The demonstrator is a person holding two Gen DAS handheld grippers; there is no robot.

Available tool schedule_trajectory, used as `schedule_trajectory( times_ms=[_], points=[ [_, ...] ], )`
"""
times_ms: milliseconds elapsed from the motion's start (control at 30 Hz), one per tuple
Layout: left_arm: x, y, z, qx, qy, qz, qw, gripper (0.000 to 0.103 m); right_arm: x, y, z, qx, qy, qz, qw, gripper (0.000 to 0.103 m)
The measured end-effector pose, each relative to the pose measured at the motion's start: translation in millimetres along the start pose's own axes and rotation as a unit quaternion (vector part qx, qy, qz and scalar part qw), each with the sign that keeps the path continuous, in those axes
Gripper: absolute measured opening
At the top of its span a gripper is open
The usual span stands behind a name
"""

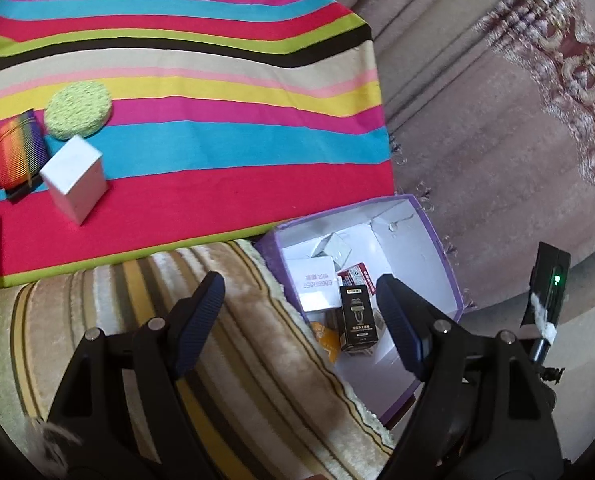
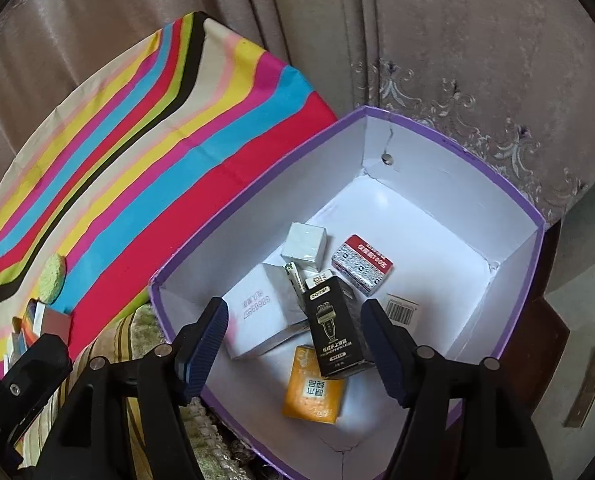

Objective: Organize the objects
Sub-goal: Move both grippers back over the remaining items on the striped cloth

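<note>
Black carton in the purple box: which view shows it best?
The right wrist view: the black carton lies whole, label readable, between that gripper's open fingers. The left wrist view shows it smaller, near the purple box edge.

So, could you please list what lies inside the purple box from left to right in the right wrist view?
White box with printed digits → black box → red-and-white box → barcode label.

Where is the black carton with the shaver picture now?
The black carton lies inside the purple box, leaning on the big white carton to its left and above the orange packet. It sits between the open right gripper fingers, untouched.
</note>
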State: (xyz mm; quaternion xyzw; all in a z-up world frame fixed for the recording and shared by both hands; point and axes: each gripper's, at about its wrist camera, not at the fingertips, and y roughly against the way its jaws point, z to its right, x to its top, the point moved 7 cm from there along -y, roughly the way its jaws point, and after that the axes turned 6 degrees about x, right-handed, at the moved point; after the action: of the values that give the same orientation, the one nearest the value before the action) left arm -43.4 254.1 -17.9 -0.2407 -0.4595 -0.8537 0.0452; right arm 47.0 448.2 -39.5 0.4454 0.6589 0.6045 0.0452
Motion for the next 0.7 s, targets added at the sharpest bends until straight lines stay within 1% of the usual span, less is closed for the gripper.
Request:
schedule_trajectory(
  times_ms=[133, 300, 333, 400, 533, 700],
  points=[
    [2, 8, -15, 0.013, 0.015, 0.009, 0.9998, 0.080, -1, 0, -11, 0.002, 0.022, -0.002, 1.000, 0.074],
    [5, 23, -39, 0.051, 0.030, 0.028, 0.9978, 0.080, -3, 1, -31, 0.009, 0.060, -0.004, 0.998, 0.075],
    [6, 27, -47, 0.070, 0.034, 0.032, 0.9965, 0.080, -3, 1, -36, 0.011, 0.070, -0.004, 0.998, 0.075],
    [6, 34, -62, 0.089, 0.047, 0.036, 0.9943, 0.080, -5, 1, -48, 0.011, 0.095, -0.003, 0.995, 0.076],
    [4, 50, -94, 0.114, 0.077, 0.046, 0.9894, 0.080, -12, 0, -76, 0.018, 0.144, -0.009, 0.989, 0.076],
    [-2, 71, -130, 0.138, 0.112, 0.062, 0.9822, 0.080, -21, -4, -99, 0.030, 0.186, -0.021, 0.982, 0.076]
  ],
)
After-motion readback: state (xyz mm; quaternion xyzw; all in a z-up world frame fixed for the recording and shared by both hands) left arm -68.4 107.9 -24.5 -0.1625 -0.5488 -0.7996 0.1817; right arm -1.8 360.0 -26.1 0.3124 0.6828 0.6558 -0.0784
